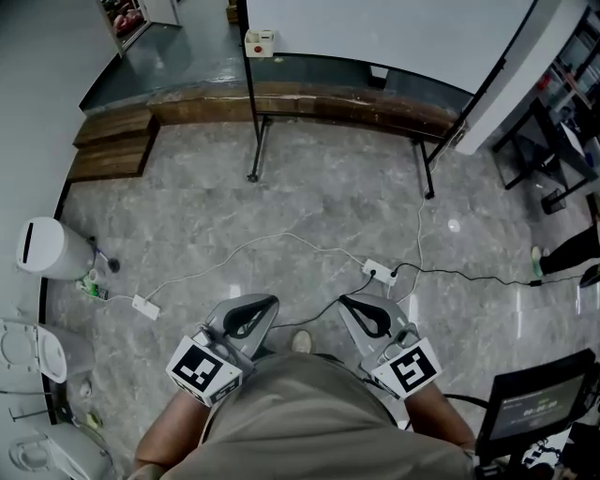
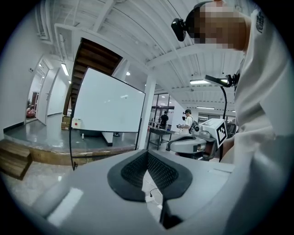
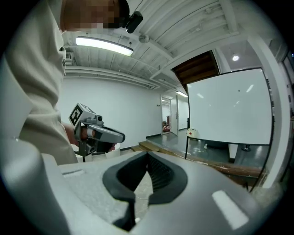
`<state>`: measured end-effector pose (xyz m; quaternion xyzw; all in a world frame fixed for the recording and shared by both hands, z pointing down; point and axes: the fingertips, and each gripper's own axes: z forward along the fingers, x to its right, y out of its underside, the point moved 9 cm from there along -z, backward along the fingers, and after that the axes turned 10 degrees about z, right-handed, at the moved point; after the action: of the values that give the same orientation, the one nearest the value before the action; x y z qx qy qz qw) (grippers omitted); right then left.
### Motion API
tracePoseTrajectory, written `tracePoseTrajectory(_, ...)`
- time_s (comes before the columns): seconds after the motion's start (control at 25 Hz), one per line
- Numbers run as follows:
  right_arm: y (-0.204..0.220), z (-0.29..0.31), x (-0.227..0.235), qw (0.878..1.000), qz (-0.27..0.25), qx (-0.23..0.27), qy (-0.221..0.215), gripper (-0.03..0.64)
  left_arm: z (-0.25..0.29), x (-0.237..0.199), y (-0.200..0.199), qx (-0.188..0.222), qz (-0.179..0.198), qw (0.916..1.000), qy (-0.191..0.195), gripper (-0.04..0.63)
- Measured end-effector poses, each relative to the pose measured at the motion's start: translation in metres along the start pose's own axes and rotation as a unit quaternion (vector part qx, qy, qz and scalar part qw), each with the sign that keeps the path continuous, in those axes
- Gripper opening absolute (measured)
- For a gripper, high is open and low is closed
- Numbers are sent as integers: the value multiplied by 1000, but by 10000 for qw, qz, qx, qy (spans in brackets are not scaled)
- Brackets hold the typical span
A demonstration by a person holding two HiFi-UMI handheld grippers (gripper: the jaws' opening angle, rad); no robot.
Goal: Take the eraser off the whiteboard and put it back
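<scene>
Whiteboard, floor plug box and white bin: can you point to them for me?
Whiteboard (image 2: 108, 103): left gripper view, middle of its white face.
Plug box (image 1: 378, 272): head view, its white body on the floor.
White bin (image 1: 47, 248): head view, its rounded side.

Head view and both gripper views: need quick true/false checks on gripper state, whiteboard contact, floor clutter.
1. The left gripper and the right gripper both have their jaws together with nothing between them. True.
2. The right gripper holds an eraser. False: it is empty.
3. The left gripper touches the whiteboard. False: the whiteboard stands well across the floor from both grippers.
4. A power strip with cables lies on the floor between the grippers and the whiteboard. True.
5. The whiteboard is full of writing. False: its face looks blank.
</scene>
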<state>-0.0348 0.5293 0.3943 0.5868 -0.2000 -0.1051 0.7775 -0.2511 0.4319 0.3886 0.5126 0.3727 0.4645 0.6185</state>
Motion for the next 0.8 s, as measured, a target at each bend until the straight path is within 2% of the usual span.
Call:
tracePoseTrajectory(0.12,7,1,-3,9999,106,6,22,3,-6,-1,4,-45,51,9999,-113,2)
tracePoseTrajectory(0.24,2,5,22,9999,22,82,-78,5,9,-12,-8,-105,19,9994,-333,2)
tracePoseTrajectory(0.36,-2,16,34,9997,146,27,-191,8,15,-26,-15,-176,18,9984,-543,2)
tracePoseTrajectory(0.64,0,49,33,9998,66,-53,-192,8,-5,-76,-11,-101,-19,9959,-896,2)
tracePoseTrajectory(0.8,-5,81,21,9995,69,-251,-151,8,-18,-111,-2,0,-181,9956,-917,2)
